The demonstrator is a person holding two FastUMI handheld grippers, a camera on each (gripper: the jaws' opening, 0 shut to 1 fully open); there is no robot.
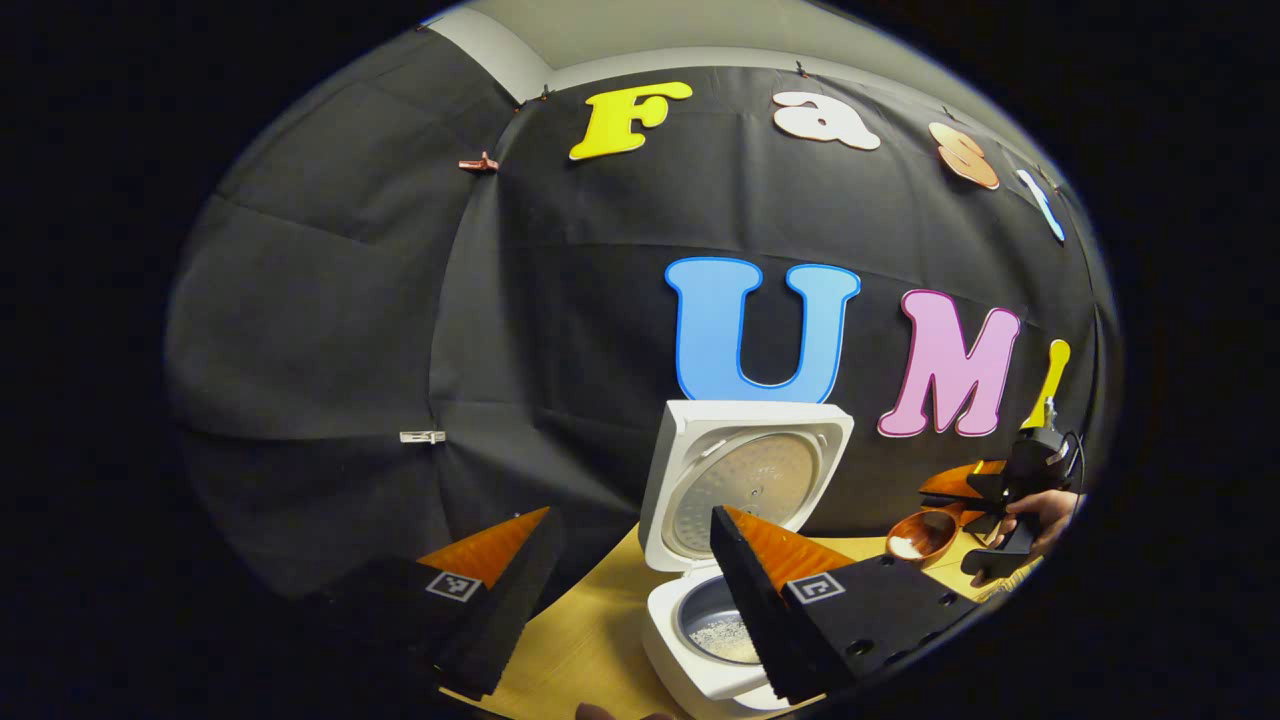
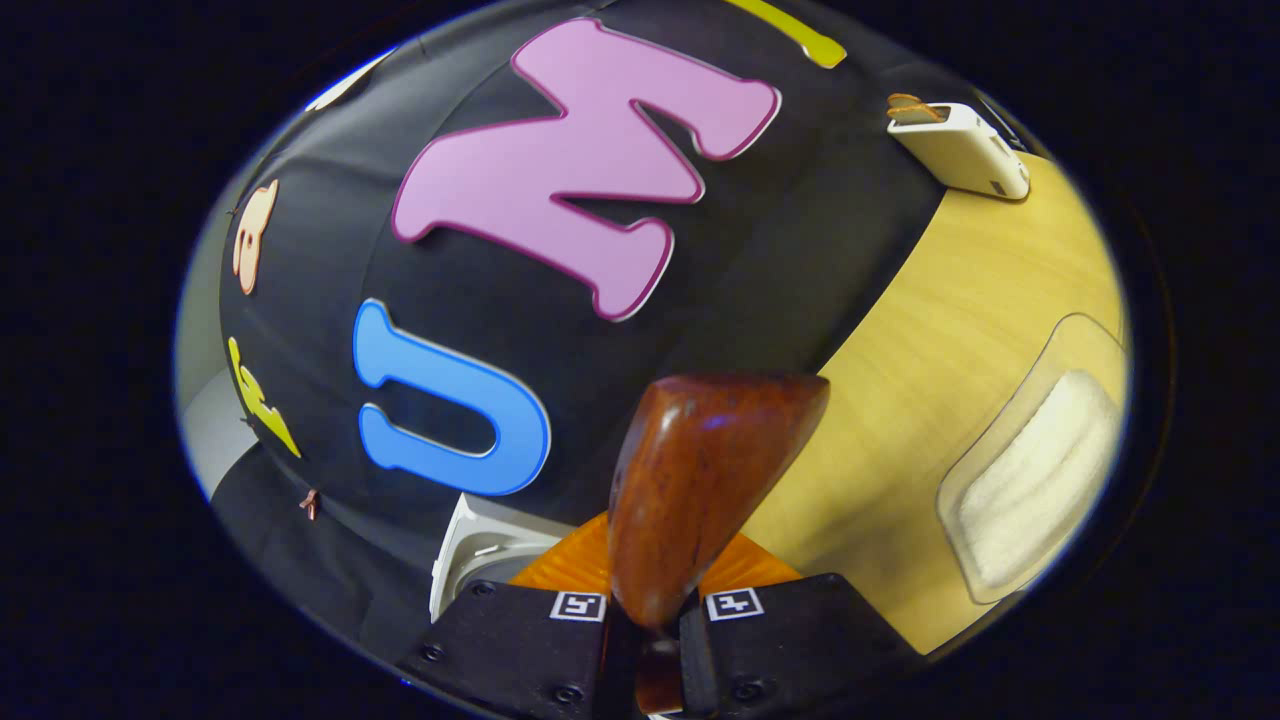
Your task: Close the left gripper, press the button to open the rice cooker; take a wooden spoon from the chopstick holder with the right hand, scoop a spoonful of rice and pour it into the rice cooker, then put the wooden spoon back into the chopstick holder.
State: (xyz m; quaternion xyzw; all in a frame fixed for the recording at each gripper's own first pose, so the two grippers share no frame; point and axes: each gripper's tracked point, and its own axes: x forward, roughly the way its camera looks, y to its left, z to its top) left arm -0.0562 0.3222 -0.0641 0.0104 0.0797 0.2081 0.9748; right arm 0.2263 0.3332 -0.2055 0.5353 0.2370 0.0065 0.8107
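In the left gripper view, the left gripper (image 1: 625,590) was held with its fingers spread wide and nothing between them. The rice cooker (image 1: 715,620) stood at about 5 o'clock on the table (image 1: 590,640), lid (image 1: 745,485) raised and rice visible in its pot. At 3 o'clock, the right gripper (image 1: 985,505) was seen in a hand (image 1: 1045,515). In the right gripper view, the wooden spoon (image 2: 690,480) was clamped by the handle between both fingers. A clear container of rice (image 2: 1040,470) lay at 3 o'clock, the chopstick holder (image 2: 960,145) at 1 o'clock.
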